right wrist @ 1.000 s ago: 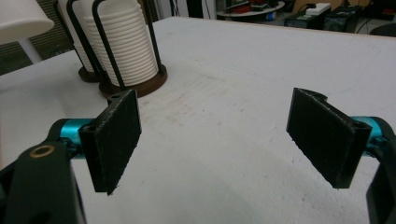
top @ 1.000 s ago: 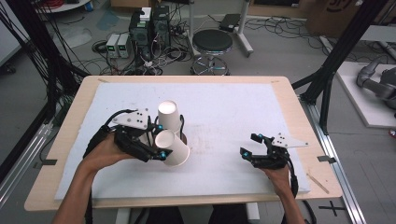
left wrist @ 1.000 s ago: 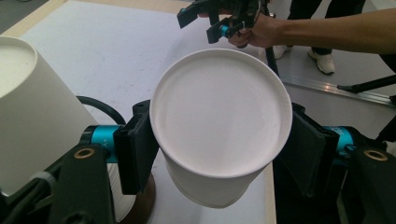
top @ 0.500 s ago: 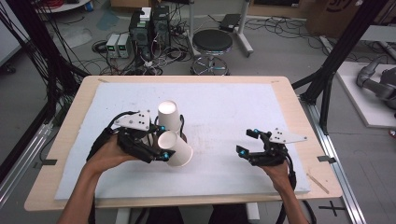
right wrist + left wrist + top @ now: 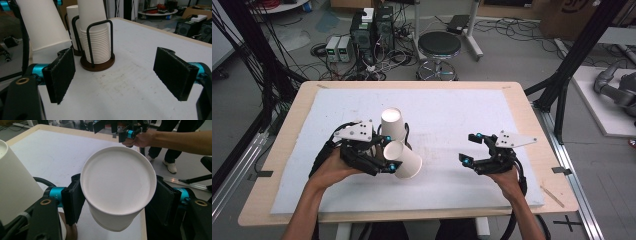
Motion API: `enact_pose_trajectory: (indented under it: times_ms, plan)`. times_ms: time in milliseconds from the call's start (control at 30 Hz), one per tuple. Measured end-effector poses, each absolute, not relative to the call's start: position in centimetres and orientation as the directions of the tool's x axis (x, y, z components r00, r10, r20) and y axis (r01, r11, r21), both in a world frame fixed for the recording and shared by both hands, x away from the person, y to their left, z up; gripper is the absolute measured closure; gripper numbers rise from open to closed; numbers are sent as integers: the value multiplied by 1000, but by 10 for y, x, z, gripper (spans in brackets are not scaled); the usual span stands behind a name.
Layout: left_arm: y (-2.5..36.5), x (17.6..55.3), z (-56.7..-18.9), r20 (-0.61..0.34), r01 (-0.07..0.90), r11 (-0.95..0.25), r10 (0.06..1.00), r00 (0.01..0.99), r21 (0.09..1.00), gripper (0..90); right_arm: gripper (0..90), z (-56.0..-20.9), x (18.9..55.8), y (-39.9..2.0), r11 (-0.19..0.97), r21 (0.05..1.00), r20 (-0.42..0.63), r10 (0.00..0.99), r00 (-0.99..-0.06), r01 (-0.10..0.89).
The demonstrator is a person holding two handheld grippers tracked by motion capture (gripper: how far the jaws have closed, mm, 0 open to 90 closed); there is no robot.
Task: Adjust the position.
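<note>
My left gripper (image 5: 390,151) is shut on a white paper cup (image 5: 405,159), held tilted above the white mat with its base toward the left gripper view's camera (image 5: 117,180); the black pads (image 5: 74,201) press on both its sides. Just behind it, a tall stack of white cups (image 5: 392,123) stands in a dark wire holder (image 5: 97,65). The right gripper view also shows a second stack (image 5: 72,15) behind the first, and the held cup (image 5: 42,25) at upper left. My right gripper (image 5: 468,148) is open with nothing between its jaws, to the right of the cups over the mat (image 5: 117,75).
A white mat (image 5: 452,110) covers the wooden table (image 5: 532,125). Beyond the far edge are a round stool (image 5: 439,45) and computer boxes (image 5: 372,25) on the floor. Black frame legs (image 5: 572,65) stand at both sides.
My right gripper has risen a little and edged left toward the cups, jaws still wide. The left gripper and its cup have barely moved.
</note>
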State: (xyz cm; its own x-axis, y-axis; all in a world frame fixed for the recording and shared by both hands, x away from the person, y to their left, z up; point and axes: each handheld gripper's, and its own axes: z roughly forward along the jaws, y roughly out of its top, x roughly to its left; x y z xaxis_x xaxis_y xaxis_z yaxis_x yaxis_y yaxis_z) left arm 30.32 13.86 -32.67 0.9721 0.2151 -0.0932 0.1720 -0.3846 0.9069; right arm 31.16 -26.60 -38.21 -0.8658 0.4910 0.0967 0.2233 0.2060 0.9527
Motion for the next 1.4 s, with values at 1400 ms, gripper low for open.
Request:
enact_pose_trajectory:
  times_ms: [1400]
  plan:
    - [126, 300, -356, -161, 196, -160, 211, 964, 967, 339, 182, -345, 326, -194, 318, 933, 132, 140, -981, 171]
